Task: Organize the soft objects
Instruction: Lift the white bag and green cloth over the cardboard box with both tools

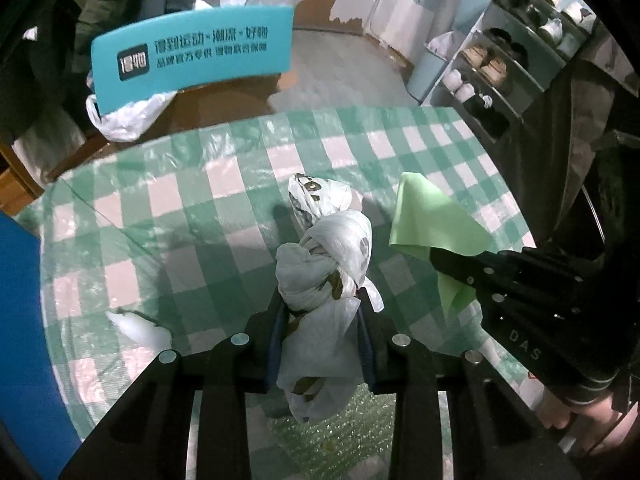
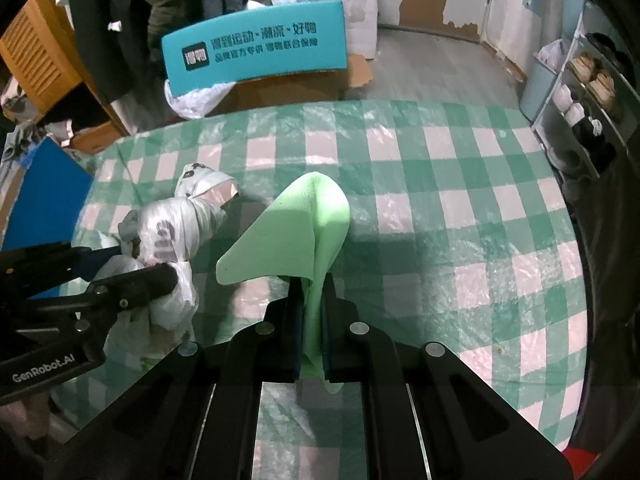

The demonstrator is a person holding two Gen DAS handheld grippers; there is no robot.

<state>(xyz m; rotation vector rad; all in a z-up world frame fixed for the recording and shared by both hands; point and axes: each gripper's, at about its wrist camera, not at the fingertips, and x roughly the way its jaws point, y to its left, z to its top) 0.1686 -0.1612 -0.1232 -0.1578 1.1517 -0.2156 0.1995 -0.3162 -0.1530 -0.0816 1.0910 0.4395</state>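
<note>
Checkered table (image 1: 224, 184): knotted bag (image 1: 324, 264) points away, left gripper (image 1: 322, 312) clamped.

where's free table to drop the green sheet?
Most room: the table's right half, from the green sheet out to the edge by the shoe rack. The far strip toward the teal box is bare too. Left is crowded: left gripper, knotted bag.

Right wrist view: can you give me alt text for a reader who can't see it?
The right tongs are shut on a light green cloth that stands up in a fold over a table with a green and white checked cover. On the left, the left tongs pinch a knotted white plastic bag.
</note>
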